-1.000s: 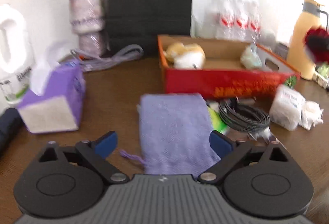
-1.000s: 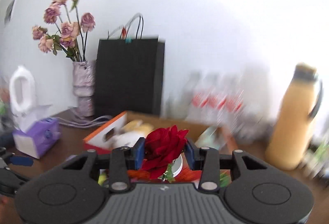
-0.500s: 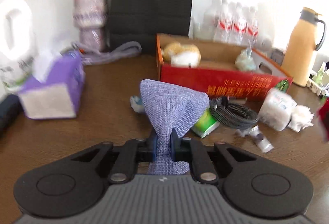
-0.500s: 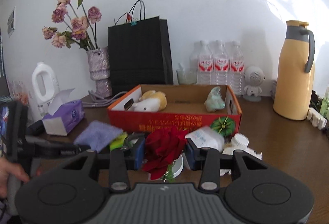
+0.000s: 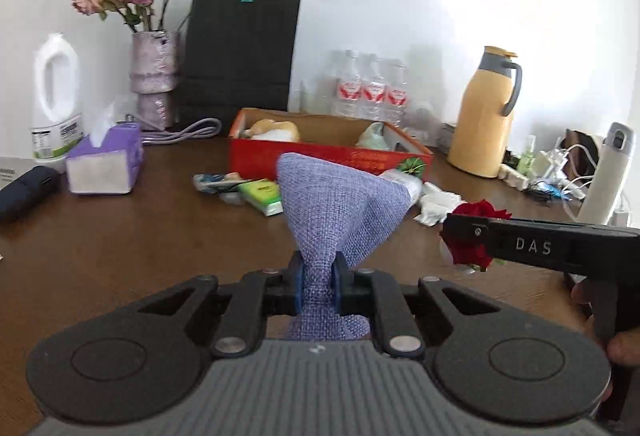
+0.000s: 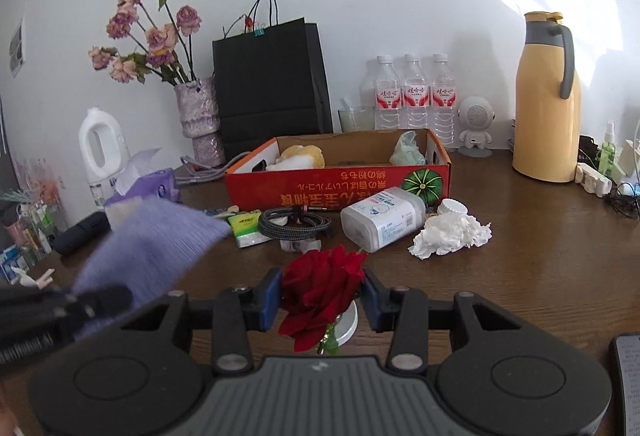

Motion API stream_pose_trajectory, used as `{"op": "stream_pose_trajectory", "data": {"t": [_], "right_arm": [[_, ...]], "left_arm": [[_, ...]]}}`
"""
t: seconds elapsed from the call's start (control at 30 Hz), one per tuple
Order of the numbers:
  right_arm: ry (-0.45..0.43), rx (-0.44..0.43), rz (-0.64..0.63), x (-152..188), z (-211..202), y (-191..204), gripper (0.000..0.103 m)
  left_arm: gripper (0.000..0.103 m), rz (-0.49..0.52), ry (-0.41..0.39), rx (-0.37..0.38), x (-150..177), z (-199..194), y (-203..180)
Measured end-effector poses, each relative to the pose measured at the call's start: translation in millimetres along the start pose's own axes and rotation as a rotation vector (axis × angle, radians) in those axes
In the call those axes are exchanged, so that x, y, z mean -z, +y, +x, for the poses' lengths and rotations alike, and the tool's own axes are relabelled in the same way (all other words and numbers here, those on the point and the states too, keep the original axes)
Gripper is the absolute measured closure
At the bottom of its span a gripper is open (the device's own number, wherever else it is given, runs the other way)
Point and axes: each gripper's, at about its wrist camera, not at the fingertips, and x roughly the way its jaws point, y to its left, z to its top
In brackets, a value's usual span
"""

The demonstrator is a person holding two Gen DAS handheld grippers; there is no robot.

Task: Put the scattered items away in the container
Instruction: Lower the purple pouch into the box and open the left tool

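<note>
The left gripper [image 5: 317, 282] is clenched on a purple woven cloth [image 5: 340, 211], pinching its lower end so the fabric fans out above the fingers, clear of the wooden table [image 5: 140, 236]. To its right, the right gripper [image 6: 320, 300] is clamped on a red rose [image 6: 322, 286] (a bit of green stem shows beneath the bloom), also held above the tabletop.

Beyond both sits the red cardboard box [image 6: 340, 191], open-topped, with a yellow-and-white plush toy [image 6: 298, 157] at its left end and a pale green crumpled item [image 6: 408, 151] at its right. In front of the box lie the loose things: a green tissue packet [image 6: 248, 228], a coiled black cable [image 6: 294, 226], a white plastic bottle [image 6: 382, 215] on its side, and a wad of white paper [image 6: 450, 236]. Left of the box stands a purple tissue box [image 5: 104, 165].
</note>
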Motion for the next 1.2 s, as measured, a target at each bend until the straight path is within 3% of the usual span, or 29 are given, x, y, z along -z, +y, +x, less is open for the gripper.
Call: {"op": "stream_pose_trajectory", "data": {"t": [0.13,0.23,0.3,0.47,0.67,0.7,0.73,0.77,0.8,0.83,0.9,0.93,0.97,1.0,1.1,1.2], "right_arm": [[-0.072,0.008,-0.012,-38.2,4.3,-14.6,0.062],[-0.089,0.003,-0.016,-85.7,27.1,-31.8,0.062],[-0.101,0.01,-0.013,-117.7,46.3,-43.0,0.062],[-0.067,0.001,0.05,-168.5,129.2,-69.4,0.06],[0.138,0.061,0.015,-192.6,250.7,-90.9,0.072],[0.164,0.086,0.002,-192.3,264.8,-94.5,0.073],[0.186,0.101,0.001,-193.1,274.4,-100.0,0.073],[0.199,0.099,0.007,-194.6,278.0,-107.0,0.073],[0.201,0.089,0.019,-195.6,273.9,-115.2,0.073],[0.195,0.082,0.03,-196.6,263.9,-124.5,0.071],[0.192,0.065,0.01,-195.7,234.9,-140.8,0.058],[0.19,0.05,-0.022,-192.1,218.3,-149.0,0.045],[0.195,0.053,-0.048,-185.3,202.7,-156.9,0.032],[0.219,0.081,-0.06,-177.2,189.9,-163.2,0.028],[0.3,0.129,-0.056,-145.7,161.4,-171.4,0.027],[0.325,0.019,-0.031,-115.5,140.0,-158.4,0.027]], "left_arm": [[0.088,0.018,-0.047,0.022,-47.4,35.1,-9.0],[0.087,0.092,-0.093,-0.009,-85.1,75.2,-22.6],[0.087,0.076,-0.081,-0.008,-107.6,108.7,-19.6],[0.087,0.05,0.012,-0.016,-153.5,199.6,-14.2],[0.085,0.018,0.199,-0.032,-168.8,308.1,-9.1],[0.083,0.006,0.24,-0.041,-166.8,324.8,-7.2],[0.074,0.0,0.286,-0.044,-163.9,340.4,-4.9],[0.067,0.003,0.333,-0.043,-159.8,352.1,-2.8],[0.051,0.01,0.36,-0.033,-155.5,357.7,-0.3],[0.041,0.018,0.352,-0.017,-151.0,357.9,3.1],[0.025,0.023,0.335,0.001,-142.1,354.0,9.9],[0.021,0.024,0.339,0.021,-137.8,352.7,12.5],[0.021,0.023,0.335,0.044,-133.1,351.2,15.5],[0.021,0.016,0.323,0.063,-130.4,348.8,18.4],[0.023,0.022,0.337,0.088,-130.1,347.1,25.5],[0.024,0.036,0.338,0.047,-132.2,346.8,27.7]]}}
